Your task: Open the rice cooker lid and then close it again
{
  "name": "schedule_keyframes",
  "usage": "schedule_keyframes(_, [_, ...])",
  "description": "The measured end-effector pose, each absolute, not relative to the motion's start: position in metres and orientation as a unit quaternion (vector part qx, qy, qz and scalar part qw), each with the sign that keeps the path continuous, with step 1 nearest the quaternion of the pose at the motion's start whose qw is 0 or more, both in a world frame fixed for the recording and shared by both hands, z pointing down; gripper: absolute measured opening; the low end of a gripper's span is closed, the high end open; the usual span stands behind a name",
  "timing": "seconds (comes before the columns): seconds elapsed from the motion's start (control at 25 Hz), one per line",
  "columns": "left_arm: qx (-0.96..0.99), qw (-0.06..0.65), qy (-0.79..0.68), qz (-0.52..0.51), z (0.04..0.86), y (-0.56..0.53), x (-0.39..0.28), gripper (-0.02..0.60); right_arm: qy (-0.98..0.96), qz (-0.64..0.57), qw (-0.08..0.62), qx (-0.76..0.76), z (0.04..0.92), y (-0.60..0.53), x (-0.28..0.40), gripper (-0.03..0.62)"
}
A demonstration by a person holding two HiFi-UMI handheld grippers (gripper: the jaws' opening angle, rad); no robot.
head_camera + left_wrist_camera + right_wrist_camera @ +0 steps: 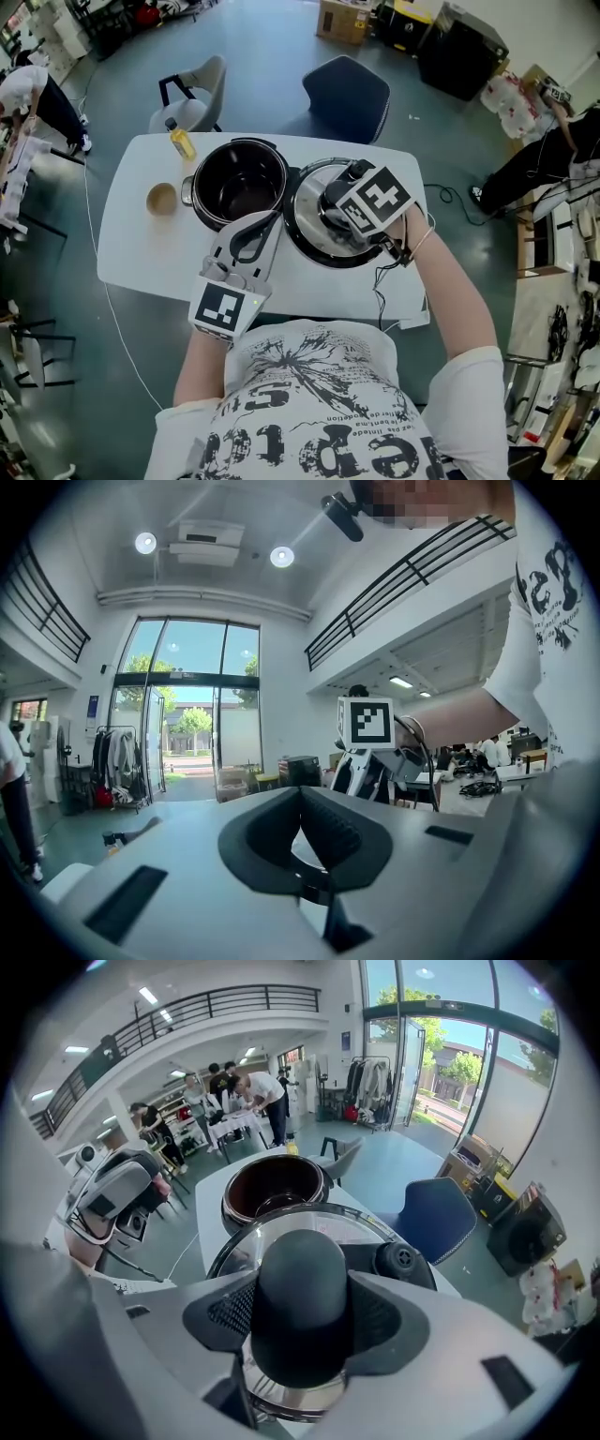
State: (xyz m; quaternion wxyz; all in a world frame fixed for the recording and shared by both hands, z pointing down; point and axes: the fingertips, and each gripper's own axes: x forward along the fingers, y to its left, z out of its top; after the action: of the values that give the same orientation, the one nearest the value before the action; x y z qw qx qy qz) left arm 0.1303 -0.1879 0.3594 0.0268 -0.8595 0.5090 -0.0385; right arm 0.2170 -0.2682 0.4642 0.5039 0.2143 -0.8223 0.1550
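Note:
The rice cooker pot (239, 183) stands open on the white table (131, 244), its dark inside bare. Just right of it is the glass lid (314, 234), with my right gripper (336, 211) shut on its black knob (302, 1288). In the right gripper view the lid's rim (281, 1218) spreads below the jaws, and the pot (275, 1185) lies beyond it. Whether the lid rests on the table I cannot tell. My left gripper (251, 234) lies level at the pot's near side, shut, its tips (300, 799) meeting on nothing.
A small bottle of yellow liquid (181, 141) and a tan cup (161, 199) stand at the table's far left. Two chairs (347, 94) (197, 89) sit behind the table. A cable (382, 286) runs along the table's right side. People work at the room's edges.

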Motion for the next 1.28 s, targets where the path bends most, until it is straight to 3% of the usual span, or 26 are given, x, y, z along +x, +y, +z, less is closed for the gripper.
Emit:
schedule_keyframes(0.36, [-0.868, 0.052, 0.493, -0.019, 0.344, -0.195, 0.076, 0.014, -0.825, 0.137, 0.502, 0.221, 0.435, -0.277, 0.160, 0.291])
schedule_keyframes(0.68, [-0.864, 0.049, 0.501, -0.011, 0.327, -0.208, -0.020, 0.014, -0.827, 0.129, 0.501, 0.217, 0.413, -0.291, 0.074, 0.291])
schedule_keyframes(1.28, [-0.858, 0.027, 0.513, -0.016, 0.336, -0.233, -0.158, 0.014, -0.822, 0.150, 0.512, 0.199, 0.440, -0.314, -0.063, 0.291])
